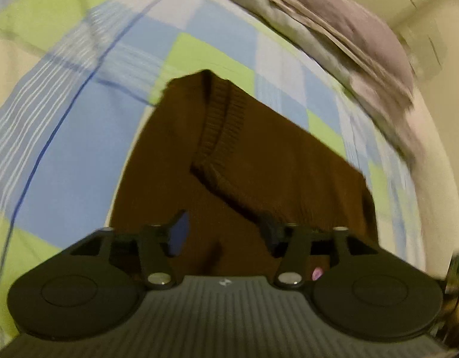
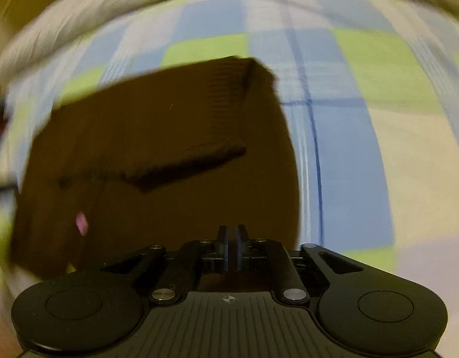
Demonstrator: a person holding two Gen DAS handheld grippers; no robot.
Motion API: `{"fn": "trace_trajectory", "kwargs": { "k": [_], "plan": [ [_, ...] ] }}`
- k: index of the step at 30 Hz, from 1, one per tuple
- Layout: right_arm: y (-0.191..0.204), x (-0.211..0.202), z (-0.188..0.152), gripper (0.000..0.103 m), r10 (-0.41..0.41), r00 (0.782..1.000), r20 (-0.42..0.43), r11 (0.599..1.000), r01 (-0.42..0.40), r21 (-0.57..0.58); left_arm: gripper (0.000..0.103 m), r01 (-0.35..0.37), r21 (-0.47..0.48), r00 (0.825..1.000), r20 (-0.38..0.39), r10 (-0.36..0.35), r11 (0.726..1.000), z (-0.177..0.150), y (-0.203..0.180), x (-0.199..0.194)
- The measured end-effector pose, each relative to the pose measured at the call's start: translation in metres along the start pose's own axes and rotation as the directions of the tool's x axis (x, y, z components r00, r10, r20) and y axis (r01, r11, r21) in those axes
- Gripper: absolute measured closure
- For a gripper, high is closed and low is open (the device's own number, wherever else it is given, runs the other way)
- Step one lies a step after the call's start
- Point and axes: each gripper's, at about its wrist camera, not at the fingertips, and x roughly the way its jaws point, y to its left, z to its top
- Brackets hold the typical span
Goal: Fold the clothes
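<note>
Checked sheet (image 1: 65, 149) in blue, green and cream, covering the bed in both views, with a grey blanket (image 1: 348, 29) bunched along its far edge. Brown sweater (image 1: 259, 164) lying flat and folded on the sheet, its ribbed band (image 1: 217, 119) turned across the top layer; in the right wrist view the same sweater (image 2: 139, 149) fills the left half of the frame. Left gripper (image 1: 226, 226) spread wide above the near part of the sweater, its fingers apart with nothing between them. Right gripper (image 2: 233, 238) with blue pads pressed almost together at the near edge of the sweater; whether cloth is caught between them cannot be told. Small pink tag (image 2: 81, 222) on the sweater, any writing unreadable.
</note>
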Motion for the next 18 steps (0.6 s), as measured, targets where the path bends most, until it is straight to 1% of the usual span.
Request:
{"fn": "trace_trajectory", "kwargs": {
  "k": [1,2,3,4,6,8,9,11,12,13,14,15,16,17,18],
  "plan": [
    [-0.004,-0.001,0.001,0.031,0.032,0.999,0.036,0.994,-0.036,0.101,0.05,0.001,-0.04,1.0,0.014,-0.001,0.999,0.001,0.001,0.0],
    [-0.007,-0.001,0.002,0.031,0.063,0.995,0.079,0.979,-0.077,0.189,0.05,0.004,-0.081,1.0,0.027,-0.002,0.997,0.002,0.001,0.001],
    [-0.011,0.0,0.004,0.031,0.094,0.988,0.123,0.955,-0.124,0.27,0.05,0.012,-0.12,0.999,0.033,-0.008,0.993,0.004,0.003,0.007],
    [-0.015,0.003,0.005,0.031,0.125,0.979,0.163,0.918,-0.176,0.355,0.049,0.021,-0.159,0.999,0.039,-0.015,0.987,0.006,0.005,0.014],
    [-0.024,0.016,0.008,0.031,0.187,0.958,0.219,0.819,-0.275,0.503,0.047,0.038,-0.236,0.998,0.052,-0.026,0.971,0.01,0.009,0.026],
    [-0.029,0.034,0.01,0.031,0.224,0.946,0.235,0.739,-0.322,0.591,0.047,0.056,-0.312,0.997,0.065,-0.037,0.949,0.014,0.012,0.038],
    [-0.031,0.041,0.012,0.031,0.226,0.945,0.237,0.724,-0.326,0.608,0.047,0.065,-0.349,0.996,0.072,-0.042,0.935,0.016,0.014,0.044],
    [-0.032,0.053,0.017,0.034,0.218,0.947,0.236,0.717,-0.319,0.619,0.048,0.082,-0.417,0.995,0.087,-0.051,0.905,0.02,0.018,0.056],
    [-0.033,0.059,0.019,0.044,0.213,0.948,0.235,0.714,-0.315,0.625,0.048,0.083,-0.415,0.995,0.09,-0.05,0.906,0.02,0.018,0.058],
    [-0.034,0.065,0.022,0.055,0.209,0.949,0.235,0.711,-0.312,0.63,0.05,0.082,-0.4,0.994,0.092,-0.049,0.913,0.018,0.019,0.054],
    [-0.037,0.07,0.022,0.064,0.204,0.953,0.226,0.706,-0.303,0.64,0.059,0.082,-0.385,0.994,0.095,-0.049,0.919,0.016,0.02,0.049],
    [-0.04,0.074,0.022,0.083,0.207,0.954,0.218,0.696,-0.3,0.652,0.068,0.081,-0.369,0.994,0.097,-0.048,0.926,0.014,0.021,0.044],
    [-0.042,0.074,0.022,0.095,0.208,0.953,0.219,0.698,-0.302,0.649,0.092,0.08,-0.354,0.994,0.1,-0.047,0.932,0.012,0.021,0.039],
    [-0.044,0.073,0.021,0.096,0.206,0.952,0.224,0.707,-0.304,0.639,0.103,0.079,-0.339,0.994,0.102,-0.047,0.938,0.01,0.022,0.034],
    [-0.046,0.071,0.02,0.097,0.204,0.952,0.23,0.716,-0.305,0.628,0.103,0.078,-0.323,0.993,0.105,-0.046,0.943,0.008,0.023,0.029]
  ]
}}
